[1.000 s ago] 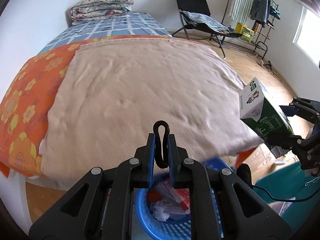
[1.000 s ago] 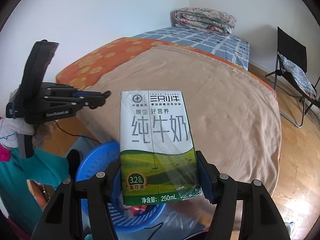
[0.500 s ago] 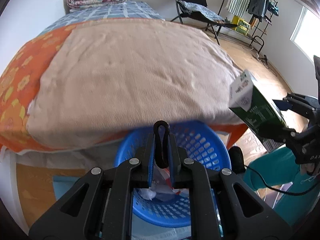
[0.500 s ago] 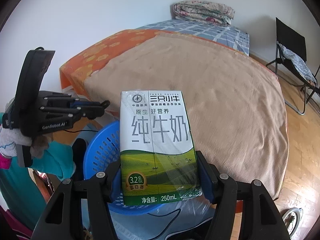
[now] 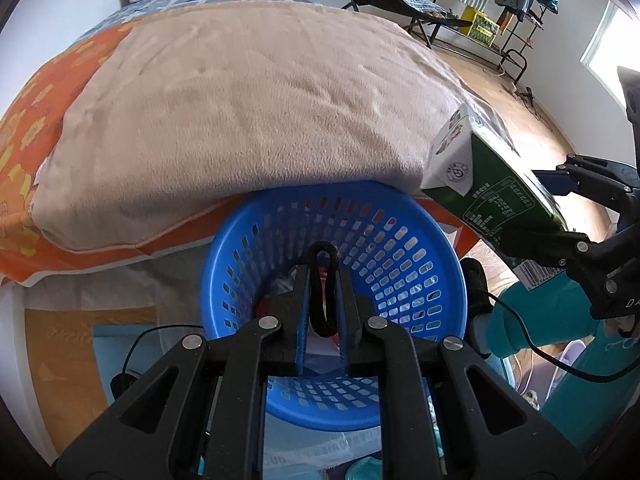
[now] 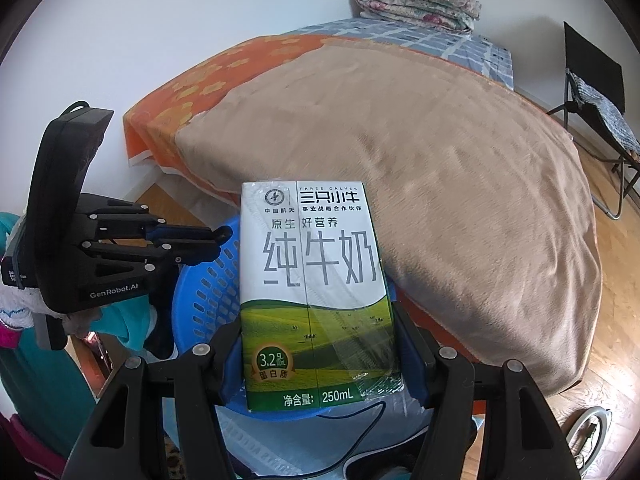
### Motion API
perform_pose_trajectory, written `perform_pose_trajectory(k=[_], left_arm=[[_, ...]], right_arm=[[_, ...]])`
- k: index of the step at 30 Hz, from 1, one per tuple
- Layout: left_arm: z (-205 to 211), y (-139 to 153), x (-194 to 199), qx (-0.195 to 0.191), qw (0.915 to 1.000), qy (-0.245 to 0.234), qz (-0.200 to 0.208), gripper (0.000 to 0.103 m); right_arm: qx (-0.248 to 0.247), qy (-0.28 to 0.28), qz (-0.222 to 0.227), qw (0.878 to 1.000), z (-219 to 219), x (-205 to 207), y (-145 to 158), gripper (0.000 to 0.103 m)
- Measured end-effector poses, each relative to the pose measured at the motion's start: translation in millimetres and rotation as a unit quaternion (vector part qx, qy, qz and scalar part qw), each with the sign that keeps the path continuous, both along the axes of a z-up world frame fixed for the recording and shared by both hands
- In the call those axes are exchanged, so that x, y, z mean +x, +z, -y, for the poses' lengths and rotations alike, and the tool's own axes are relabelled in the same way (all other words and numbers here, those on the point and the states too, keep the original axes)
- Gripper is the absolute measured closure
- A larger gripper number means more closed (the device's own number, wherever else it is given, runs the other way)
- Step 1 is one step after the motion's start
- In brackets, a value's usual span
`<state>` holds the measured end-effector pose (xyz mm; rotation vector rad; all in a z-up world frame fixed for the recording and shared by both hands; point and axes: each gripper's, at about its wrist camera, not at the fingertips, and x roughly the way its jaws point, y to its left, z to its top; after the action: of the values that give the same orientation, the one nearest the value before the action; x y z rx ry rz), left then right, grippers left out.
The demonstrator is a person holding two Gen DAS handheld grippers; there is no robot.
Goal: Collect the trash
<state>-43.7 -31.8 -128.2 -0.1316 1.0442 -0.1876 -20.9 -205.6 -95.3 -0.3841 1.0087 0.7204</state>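
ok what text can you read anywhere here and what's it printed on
Milk carton, held in the right claw:
"THREE CALVES"
"三只小牛"
"中国航天 事业战略合作伙伴"
"原生 好营养"
"纯牛奶"
"3.2g 蛋白质"
"净含量: 250mL"
Left claw body: "GenRobot.AI"
Carton's side table and barcode in the left wrist view: too small to read.

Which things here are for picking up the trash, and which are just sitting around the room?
For the job:
milk carton, held in the right gripper
black loop, held in the left gripper
blue basket, with trash already inside

Just lying about:
bed
folded quilt
chair
clothes rack
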Motion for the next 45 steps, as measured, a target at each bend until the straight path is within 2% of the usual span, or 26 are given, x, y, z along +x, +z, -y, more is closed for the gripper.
perform_pose_trajectory(k=[7,8,10,12,14,16,20,25,32,45], left_arm=[[-4.6,0.3,1.8,-0.005,0.9999,0.010,-0.002,0.092],[-3.7,0.0,2.9,-0.004,0.9999,0.010,-0.003,0.089],[-3.0,-0.9,3.0,-0.004,0.9999,0.011,-0.006,0.059],[-2.9,-0.3,2.3,-0.006,0.9999,0.014,-0.003,0.055],[-1.9,-0.3,2.9,-0.001,0.9999,0.013,-0.006,0.054],[-2.5,-0.6,3.2,0.000,0.9999,0.016,-0.007,0.049],[-3.5,-0.1,4.0,0.000,0.9997,0.022,-0.008,0.047],[-6.9,2.5,4.7,0.003,0.9995,0.030,-0.001,0.039],[-10.1,3.9,7.7,0.003,0.9992,0.040,-0.003,0.037],[-15.0,21.2,21.7,-0.002,0.9987,0.051,0.001,0.033]], right_arm=[[0.007,-0.009,-0.012,1.000,-2.3,2.5,-2.8,0.037],[0.008,-0.011,-0.014,1.000,-2.9,3.1,-3.3,0.037],[0.013,-0.019,-0.019,1.000,-2.0,5.8,-4.4,0.036],[0.020,-0.025,-0.027,0.999,-1.2,9.5,-4.4,0.035],[0.022,-0.032,-0.026,0.999,0.5,10.6,-3.6,0.027],[0.024,-0.035,-0.023,0.999,0.8,10.7,-2.9,0.027],[0.024,-0.040,-0.021,0.999,1.7,11.4,-2.0,0.025],[0.020,-0.044,-0.014,0.999,1.5,10.5,-0.2,0.017],[0.017,-0.055,-0.011,0.998,1.8,13.3,1.5,0.015],[0.024,-0.085,0.027,0.996,6.0,23.7,21.0,0.010]])
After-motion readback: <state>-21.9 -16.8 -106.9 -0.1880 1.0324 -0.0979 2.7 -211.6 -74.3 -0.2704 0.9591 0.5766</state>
